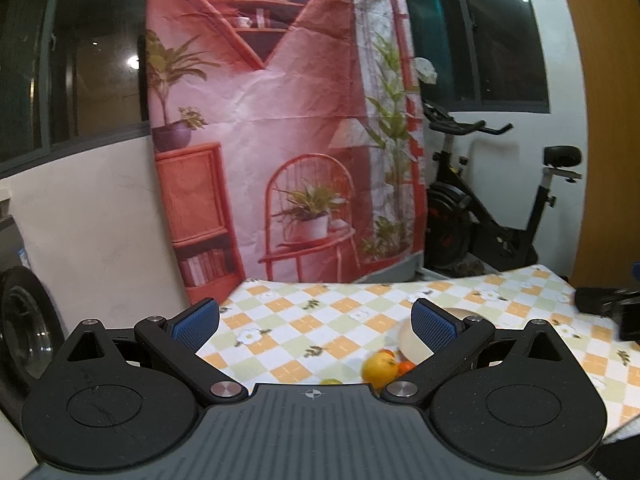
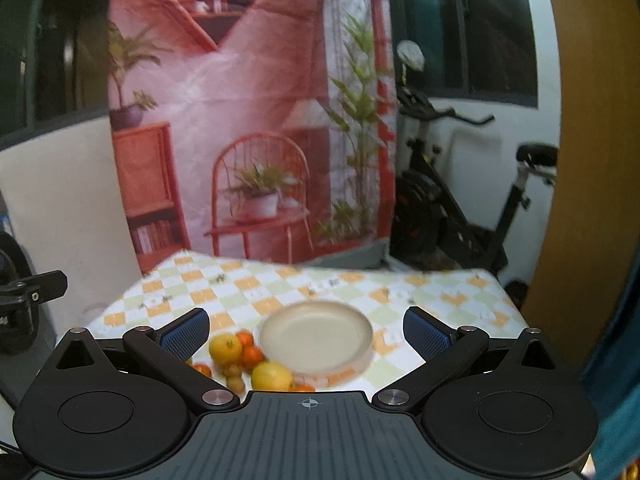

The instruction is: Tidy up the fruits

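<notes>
A cream bowl [image 2: 316,336] sits empty on the checkered tablecloth [image 2: 240,280]. Left of it lies a cluster of fruit: two yellow lemons [image 2: 226,349] [image 2: 271,376], small oranges [image 2: 251,354] and small brownish fruits [image 2: 234,376]. My right gripper [image 2: 306,334] is open and empty, held above and short of the bowl. In the left wrist view the bowl [image 1: 408,340] shows at the right finger, with a lemon [image 1: 380,368] and an orange [image 1: 406,367] below it. My left gripper [image 1: 316,320] is open and empty, above the cloth left of the bowl.
A pink printed backdrop [image 2: 248,120] hangs behind the table. An exercise bike [image 2: 452,208] stands at the back right. A wooden panel [image 2: 592,200] is at the far right. The other gripper's black body [image 1: 616,308] shows at the right table edge.
</notes>
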`<state>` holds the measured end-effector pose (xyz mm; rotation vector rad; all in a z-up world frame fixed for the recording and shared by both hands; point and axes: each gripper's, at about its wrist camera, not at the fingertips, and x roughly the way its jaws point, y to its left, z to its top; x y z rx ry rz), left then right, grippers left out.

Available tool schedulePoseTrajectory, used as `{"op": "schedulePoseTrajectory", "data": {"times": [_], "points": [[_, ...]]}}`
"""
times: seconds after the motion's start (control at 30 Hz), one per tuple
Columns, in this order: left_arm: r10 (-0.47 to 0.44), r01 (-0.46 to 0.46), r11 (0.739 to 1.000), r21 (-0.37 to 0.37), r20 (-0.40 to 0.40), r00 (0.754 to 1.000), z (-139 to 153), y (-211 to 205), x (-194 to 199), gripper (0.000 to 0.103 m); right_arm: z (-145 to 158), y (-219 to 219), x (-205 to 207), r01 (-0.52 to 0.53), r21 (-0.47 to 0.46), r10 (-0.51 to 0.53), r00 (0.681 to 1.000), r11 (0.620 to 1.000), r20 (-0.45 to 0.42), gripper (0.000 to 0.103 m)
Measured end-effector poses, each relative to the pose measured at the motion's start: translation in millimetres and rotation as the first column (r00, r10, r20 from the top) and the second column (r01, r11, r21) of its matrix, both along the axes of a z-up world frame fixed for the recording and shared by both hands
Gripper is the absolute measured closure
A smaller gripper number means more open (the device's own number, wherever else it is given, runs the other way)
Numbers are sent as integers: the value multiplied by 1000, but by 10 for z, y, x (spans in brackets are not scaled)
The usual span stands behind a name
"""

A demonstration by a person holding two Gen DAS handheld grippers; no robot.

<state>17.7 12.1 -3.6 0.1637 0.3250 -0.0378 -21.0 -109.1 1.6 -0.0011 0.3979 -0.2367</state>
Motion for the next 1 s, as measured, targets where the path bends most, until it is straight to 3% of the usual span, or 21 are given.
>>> {"op": "schedulePoseTrajectory", "data": {"times": [0.4,0.73,1.0], "points": [[-26,26,1000,-15,-17,1000,-319,165,455,1,-292,-227,383,-37,-137,60,984,990,170,0],[-31,23,998,-62,-143,989,-685,263,849,7,-778,-308,893,-125,-68,133,983,990,124,0],[-78,59,991,-117,-160,984,-891,190,1036,9,-1079,-402,1090,-123,-21,124,989,992,79,0]]}}
